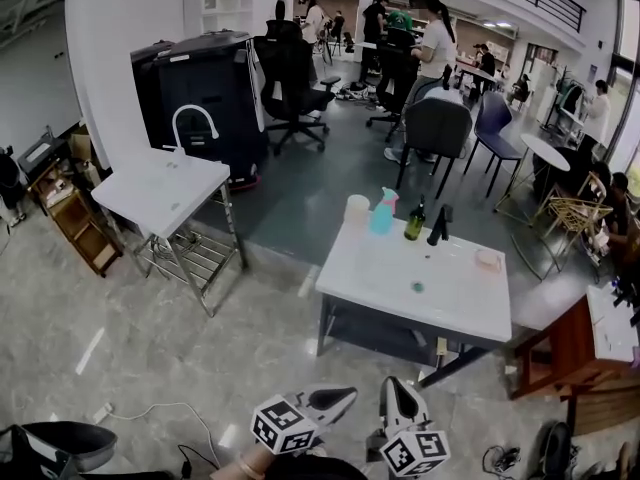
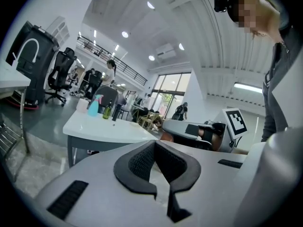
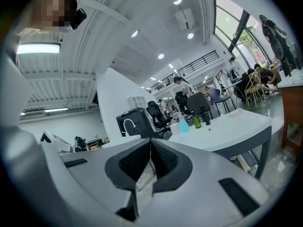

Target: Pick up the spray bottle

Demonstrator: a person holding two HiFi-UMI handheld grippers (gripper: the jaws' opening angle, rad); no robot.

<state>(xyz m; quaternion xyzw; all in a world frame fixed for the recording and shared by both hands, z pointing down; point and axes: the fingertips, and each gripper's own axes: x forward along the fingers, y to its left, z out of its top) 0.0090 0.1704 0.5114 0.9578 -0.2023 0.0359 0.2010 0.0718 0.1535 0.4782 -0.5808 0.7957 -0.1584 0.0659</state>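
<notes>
The spray bottle (image 1: 382, 213), pale blue with a pink head, stands upright at the far edge of a white table (image 1: 440, 303). It sits between a white cup (image 1: 356, 211) and a green bottle (image 1: 415, 220). It also shows small in the left gripper view as the spray bottle (image 2: 93, 105) and in the right gripper view as the spray bottle (image 3: 183, 125). My left gripper (image 1: 338, 398) and right gripper (image 1: 398, 396) hang side by side over the floor, well short of the table. The left gripper (image 2: 155, 143) and right gripper (image 3: 150, 141) both have pads that meet, with nothing between them.
A black bottle (image 1: 440, 225), a pink dish (image 1: 488, 260) and a small green bit (image 1: 417, 287) share the table. A white sink table (image 1: 160, 190) stands at the left, in front of a black cabinet (image 1: 200, 88). Chairs and people fill the back. A wooden desk (image 1: 585, 343) is at the right.
</notes>
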